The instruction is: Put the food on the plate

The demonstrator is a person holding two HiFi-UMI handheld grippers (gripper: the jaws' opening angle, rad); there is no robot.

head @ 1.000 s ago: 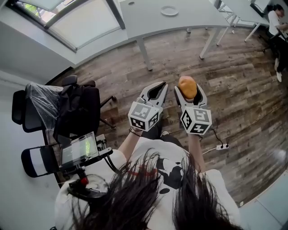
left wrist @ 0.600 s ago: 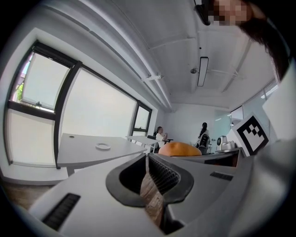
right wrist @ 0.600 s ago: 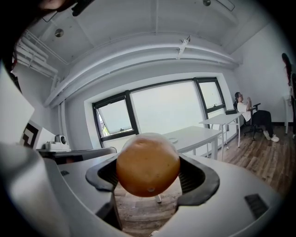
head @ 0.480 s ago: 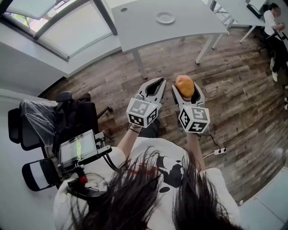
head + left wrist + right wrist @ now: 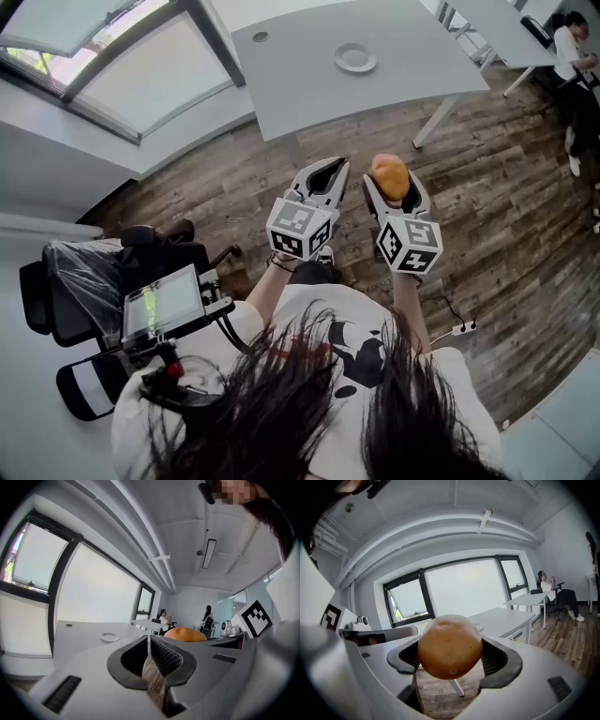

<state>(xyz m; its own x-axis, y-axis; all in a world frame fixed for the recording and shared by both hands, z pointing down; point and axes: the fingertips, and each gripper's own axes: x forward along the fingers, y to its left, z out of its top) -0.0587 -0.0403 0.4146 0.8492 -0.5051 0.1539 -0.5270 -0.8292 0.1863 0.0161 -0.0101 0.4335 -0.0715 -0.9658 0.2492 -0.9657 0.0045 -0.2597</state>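
An orange-brown round food item (image 5: 390,176) is clamped between the jaws of my right gripper (image 5: 392,183); the right gripper view shows the food (image 5: 449,646) filling the gap between both pads. My left gripper (image 5: 323,176) is held beside it, shut with nothing between its jaws (image 5: 150,644). Both are held above the wooden floor, short of the table. A small white plate (image 5: 355,58) lies on the grey table (image 5: 309,75) ahead; the left gripper view shows the plate (image 5: 109,637) on the tabletop at left.
A black office chair (image 5: 103,272) with plastic wrap and a device with a screen (image 5: 164,305) stand at my left. A power strip (image 5: 459,328) lies on the floor at right. A seated person (image 5: 574,56) and other tables (image 5: 506,23) are at far right.
Both grippers and my view have moved toward the table; the plate and tabletop now sit lower and closer in the head view. The food stays clamped in the right gripper.
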